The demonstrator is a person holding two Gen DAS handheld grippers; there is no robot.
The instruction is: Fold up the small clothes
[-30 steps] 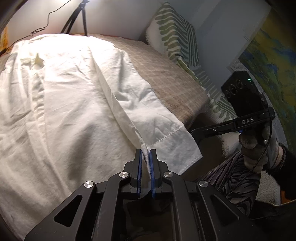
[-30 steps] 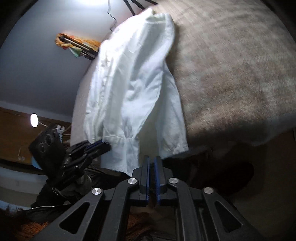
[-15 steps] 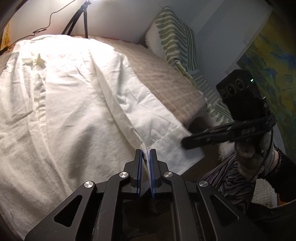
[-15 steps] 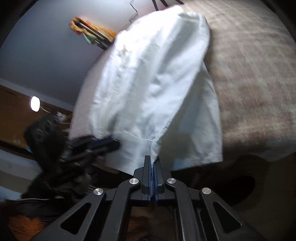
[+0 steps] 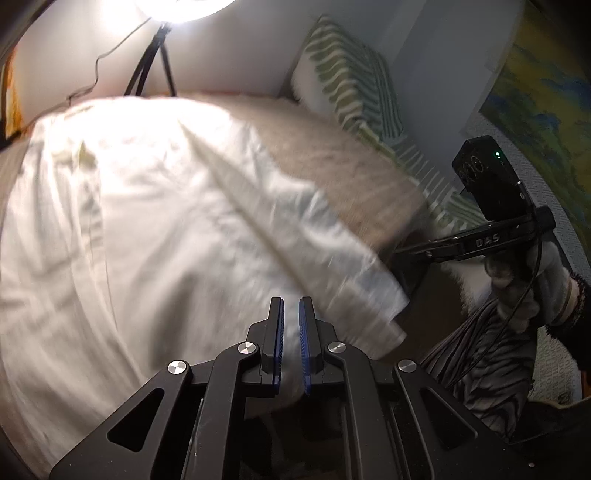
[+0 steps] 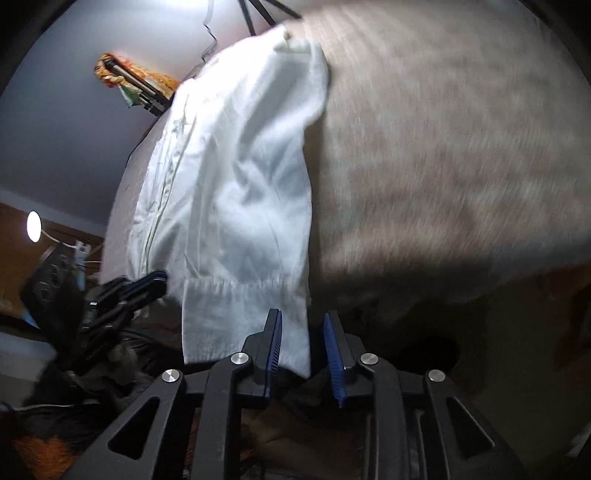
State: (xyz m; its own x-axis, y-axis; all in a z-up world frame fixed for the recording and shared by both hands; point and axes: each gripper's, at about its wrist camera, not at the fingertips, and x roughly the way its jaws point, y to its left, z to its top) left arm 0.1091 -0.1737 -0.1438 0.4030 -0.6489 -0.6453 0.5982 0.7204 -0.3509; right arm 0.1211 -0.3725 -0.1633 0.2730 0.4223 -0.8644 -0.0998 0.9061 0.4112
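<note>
A: Two grippers at the bed [image 6: 461,155] edge; where is the shirt [image 5: 155,229]?

B: Spread white over the bed, cuff overhanging.

A: Left gripper [image 5: 291,332]?

B: Jaws clamped on the shirt's hem.

A: Right gripper [image 6: 302,345]?

B: Jaws opening, cuff edge loose between them, pads not pressing.

A beige-covered bed [image 5: 332,162] fills the room; a bright tripod lamp [image 5: 177,7] glares at twelve o'clock, striped pillow [image 5: 347,81] at one, against pale walls [image 5: 236,48].
</note>
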